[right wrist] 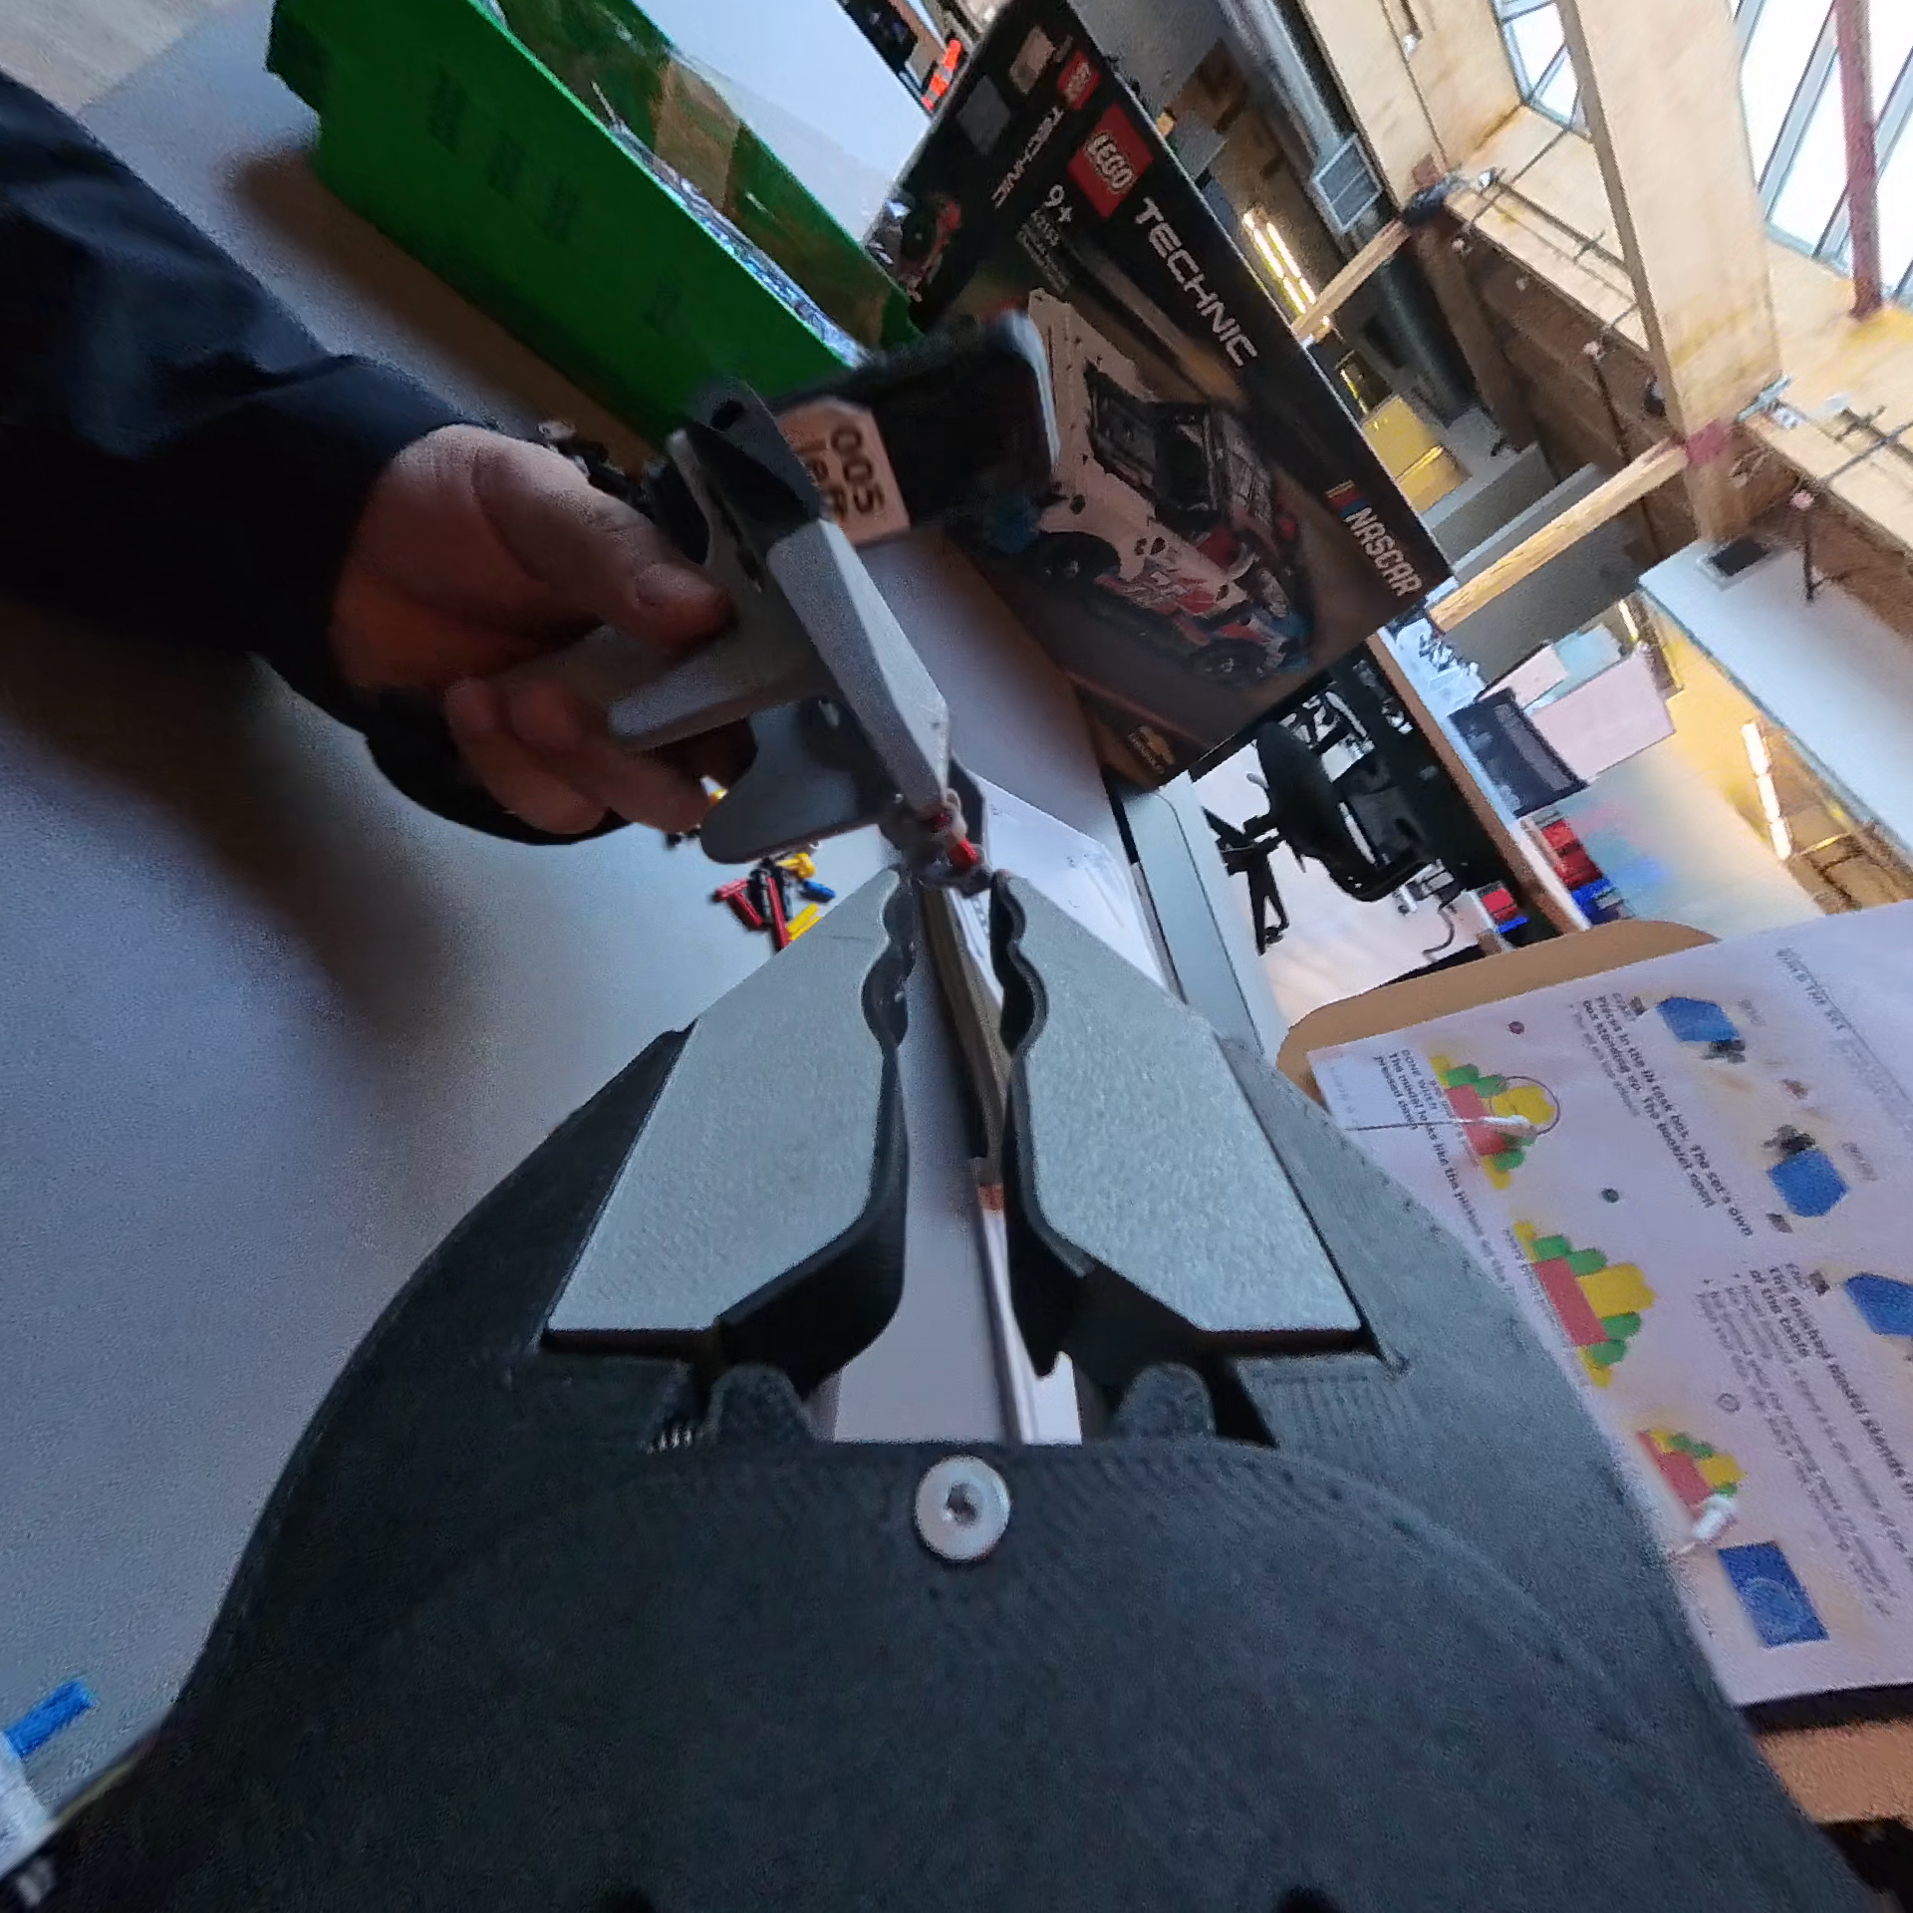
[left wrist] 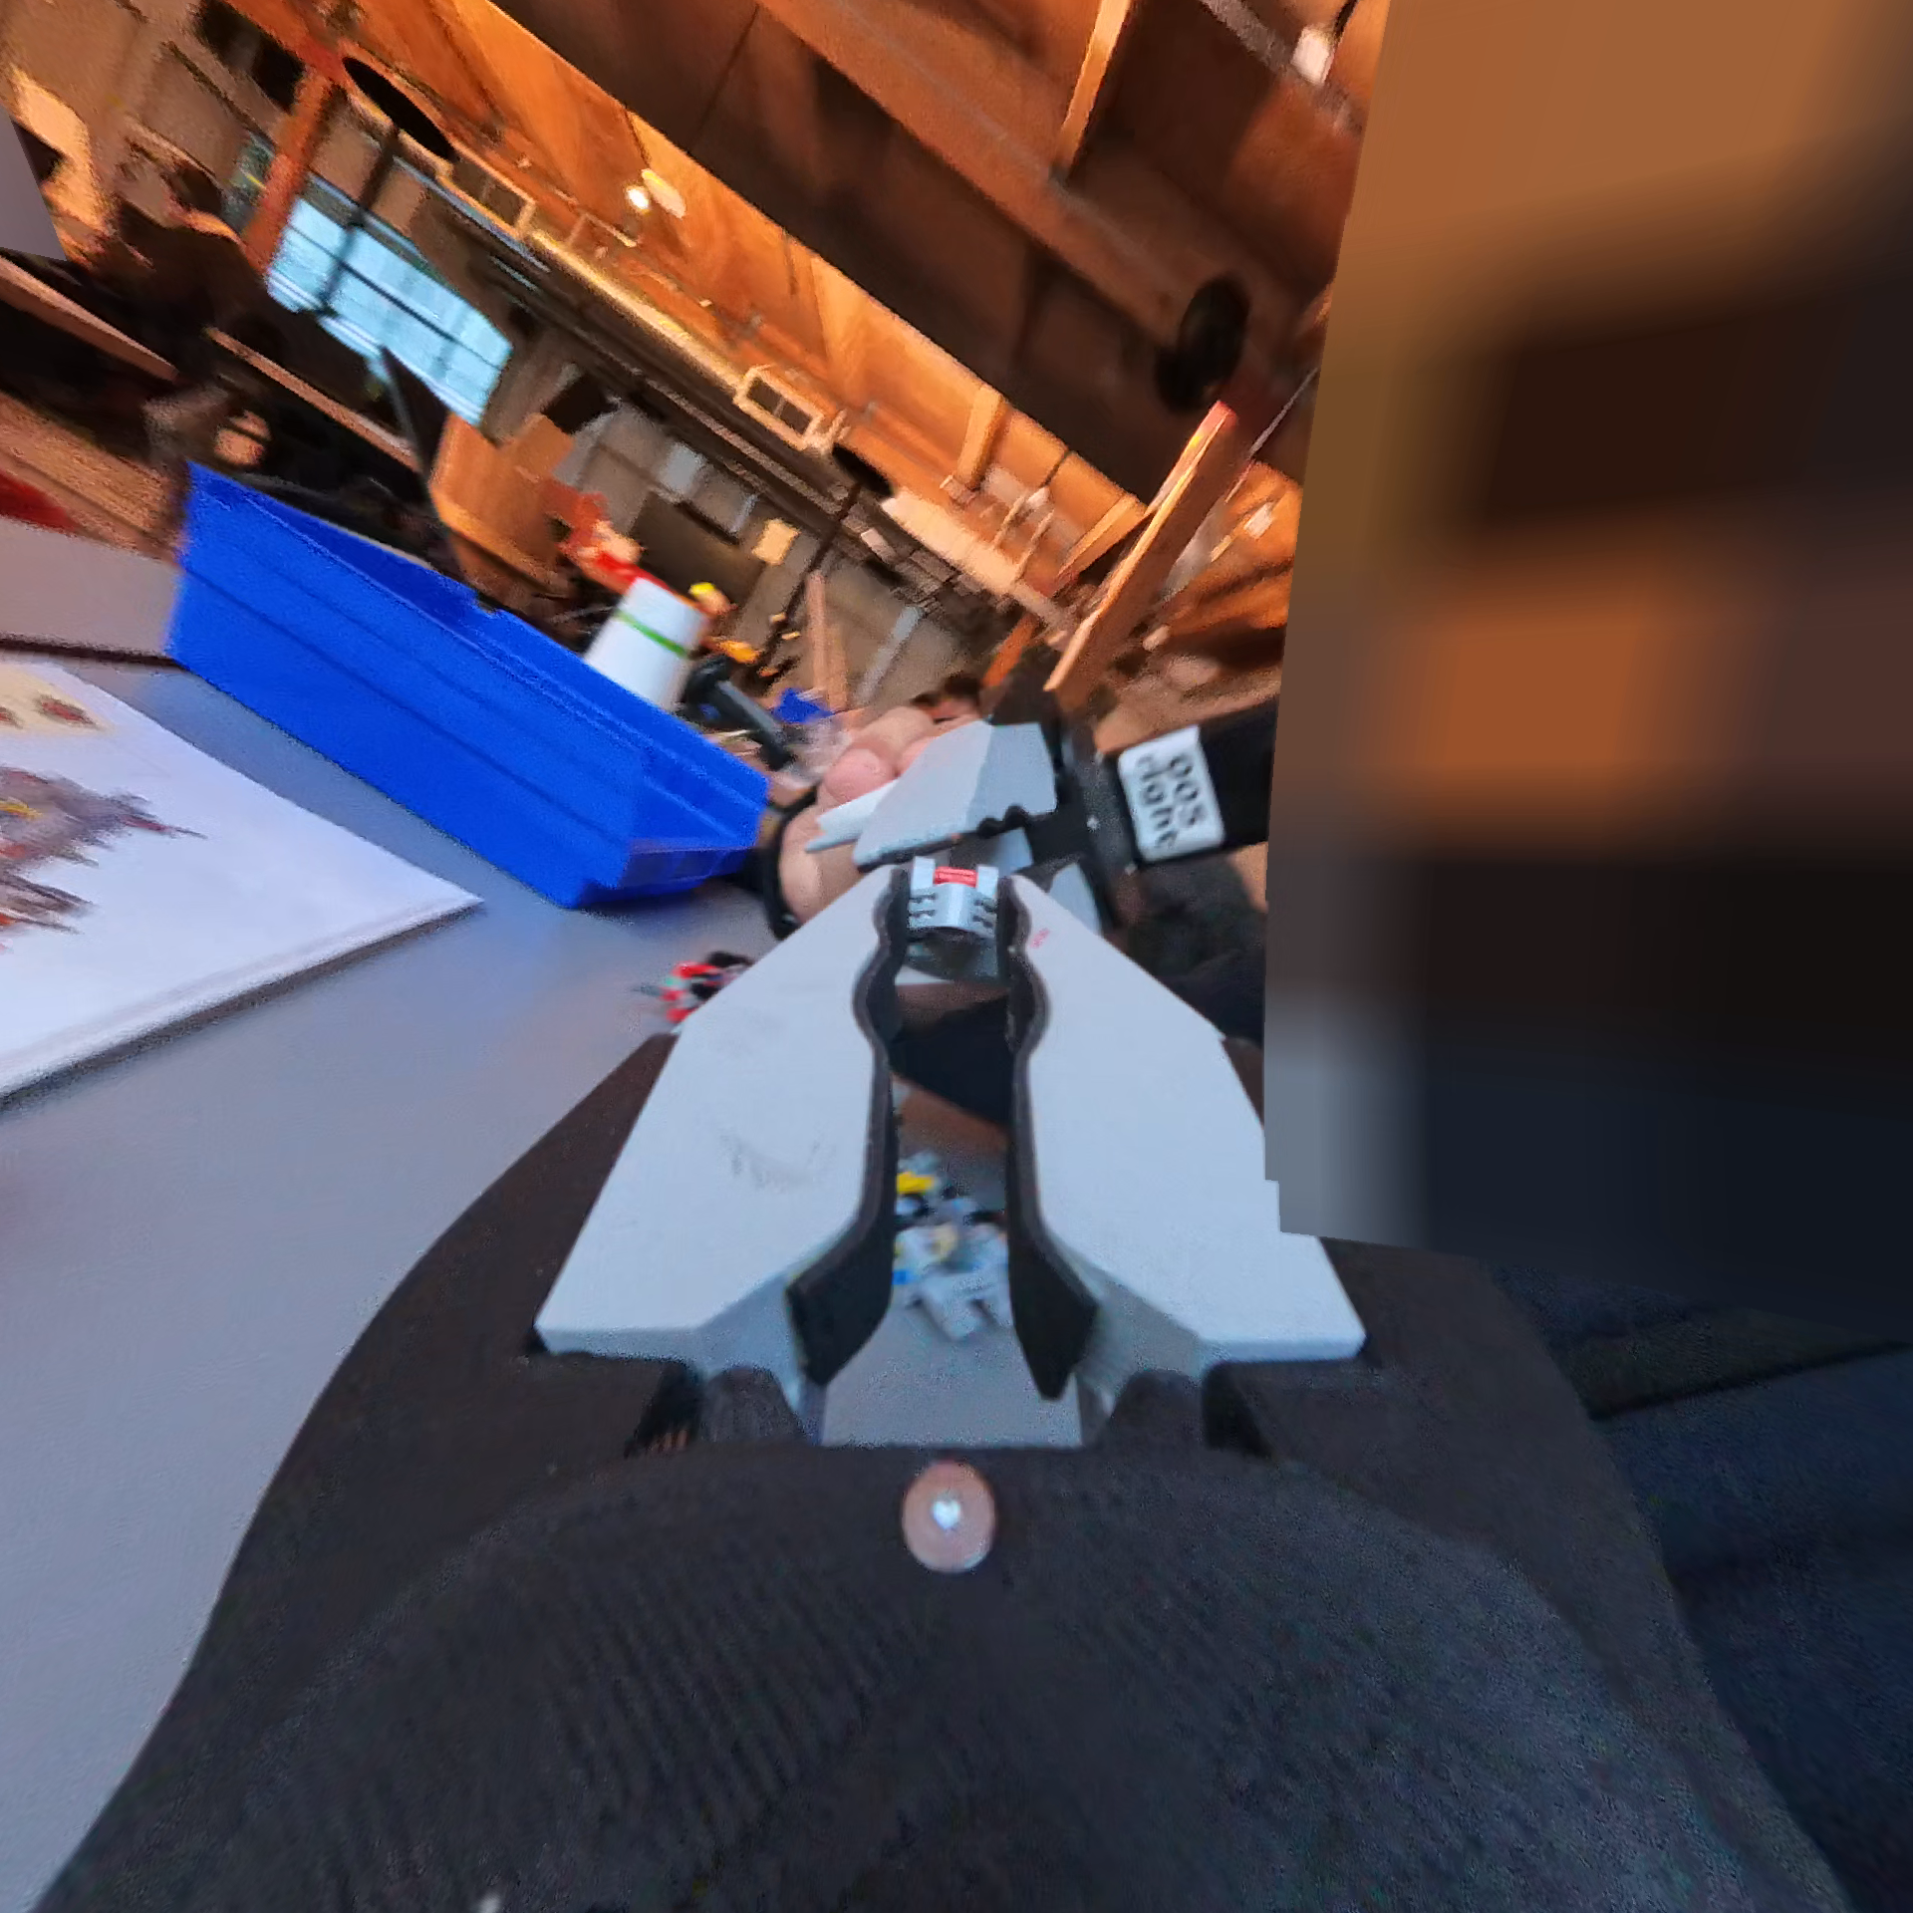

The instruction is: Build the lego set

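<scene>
Both grippers [left wrist: 944, 911] [right wrist: 947, 880] clamp one small grey toy-brick assembly [left wrist: 947, 916] between them.

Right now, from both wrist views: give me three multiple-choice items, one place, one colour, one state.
1. Where does the blue bin sit?
A. on the table, left of the left gripper
B. on the floor
C. in a person's hand

2. What colour is the pin on the small grey part?
A. yellow
B. red
C. green

3. How do the left gripper's jaws stand?
A. wide open, nothing between
B. closed on the small grey part
C. out of view

Answers:
1. A: the bin rests on the grey table, left of the fingers.
2. B: a red bar tops the part.
3. B: both pads press its sides.
</scene>
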Available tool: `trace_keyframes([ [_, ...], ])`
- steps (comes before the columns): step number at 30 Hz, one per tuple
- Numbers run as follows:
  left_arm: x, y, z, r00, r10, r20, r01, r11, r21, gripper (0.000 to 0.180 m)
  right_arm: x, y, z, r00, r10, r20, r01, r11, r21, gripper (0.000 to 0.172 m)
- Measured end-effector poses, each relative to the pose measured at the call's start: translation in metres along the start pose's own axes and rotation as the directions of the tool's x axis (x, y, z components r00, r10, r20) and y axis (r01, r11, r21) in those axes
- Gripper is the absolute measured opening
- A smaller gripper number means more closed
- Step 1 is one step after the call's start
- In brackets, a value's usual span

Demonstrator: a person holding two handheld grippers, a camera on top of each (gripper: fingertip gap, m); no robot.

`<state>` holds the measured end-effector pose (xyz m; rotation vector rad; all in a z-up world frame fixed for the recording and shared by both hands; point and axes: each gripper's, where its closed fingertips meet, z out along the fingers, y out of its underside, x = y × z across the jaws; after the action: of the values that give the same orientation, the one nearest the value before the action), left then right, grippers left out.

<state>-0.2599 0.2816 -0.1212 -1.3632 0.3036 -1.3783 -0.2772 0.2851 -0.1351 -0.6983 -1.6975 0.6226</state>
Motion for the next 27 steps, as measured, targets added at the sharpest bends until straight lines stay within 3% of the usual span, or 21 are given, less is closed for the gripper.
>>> trace_keyframes([
  [1, 0.002, 0.002, 0.000, 0.993, 0.114, 0.039, -0.112, 0.993, -0.035, 0.015, -0.001, 0.003, -0.001, 0.999, 0.042, 0.001, -0.042, 0.999, -0.016, 0.004],
  [2, 0.004, 0.003, 0.000, 0.963, 0.253, 0.090, -0.247, 0.966, -0.077, 0.015, -0.002, 0.009, -0.002, 0.995, 0.098, 0.017, -0.098, 0.994, -0.043, 0.000],
  [3, 0.005, 0.004, 0.000, 0.895, 0.422, 0.145, -0.405, 0.904, -0.135, 0.015, -0.003, 0.013, -0.003, 0.985, 0.168, 0.043, -0.166, 0.985, -0.050, 0.002],
  [4, 0.006, 0.006, 0.000, 0.772, 0.609, 0.182, -0.573, 0.791, -0.215, 0.014, -0.006, 0.014, -0.007, 0.963, 0.252, 0.093, -0.249, 0.968, -0.038, 0.004],
  [5, 0.006, 0.008, 0.000, 0.604, 0.770, 0.206, -0.710, 0.637, -0.300, 0.015, -0.010, 0.011, -0.011, 0.922, 0.348, 0.168, -0.350, 0.936, -0.017, 0.004],
  [7, 0.009, 0.011, 0.002, 0.266, 0.945, 0.192, -0.854, 0.323, -0.408, 0.015, -0.009, 0.004, -0.022, 0.788, 0.535, 0.306, -0.566, 0.824, 0.016, 0.015],
  [8, 0.014, 0.012, 0.005, 0.159, 0.971, 0.179, -0.883, 0.221, -0.415, 0.014, -0.006, 0.001, -0.027, 0.706, 0.603, 0.372, -0.656, 0.755, 0.023, 0.018],
  [9, 0.019, 0.013, 0.009, 0.099, 0.981, 0.169, -0.901, 0.160, -0.403, 0.014, -0.005, -0.004, -0.033, 0.621, 0.645, 0.446, -0.728, 0.686, 0.021, 0.017],
  [11, 0.022, 0.015, 0.014, 0.024, 0.986, 0.164, -0.910, 0.090, -0.406, 0.014, 0.000, -0.016, -0.044, 0.486, 0.667, 0.564, -0.817, 0.577, 0.021, 0.017],
  [14, 0.013, 0.019, 0.016, -0.122, 0.982, 0.145, -0.873, -0.037, -0.485, 0.015, -0.002, -0.027, -0.049, 0.412, 0.648, 0.641, -0.843, 0.538, -0.001, 0.018],
  [18, 0.011, 0.019, 0.017, -0.253, 0.959, 0.127, -0.831, -0.149, -0.536, 0.015, -0.016, -0.017, -0.038, 0.475, 0.638, 0.606, -0.769, 0.635, -0.066, 0.016],
  [21, 0.009, 0.027, 0.021, -0.310, 0.947, 0.085, -0.804, -0.213, -0.555, 0.015, -0.020, -0.015, -0.033, 0.487, 0.634, 0.600, -0.758, 0.649, -0.070, 0.010],
  [23, 0.008, 0.027, 0.022, -0.333, 0.939, 0.084, -0.794, -0.231, -0.563, 0.015, -0.021, -0.015, -0.033, 0.466, 0.638, 0.613, -0.763, 0.640, -0.086, 0.009],
  [27, 0.006, 0.027, 0.020, -0.335, 0.937, 0.095, -0.786, -0.222, -0.576, 0.015, -0.019, -0.011, -0.032, 0.502, 0.625, 0.598, -0.742, 0.666, -0.073, 0.008],
])
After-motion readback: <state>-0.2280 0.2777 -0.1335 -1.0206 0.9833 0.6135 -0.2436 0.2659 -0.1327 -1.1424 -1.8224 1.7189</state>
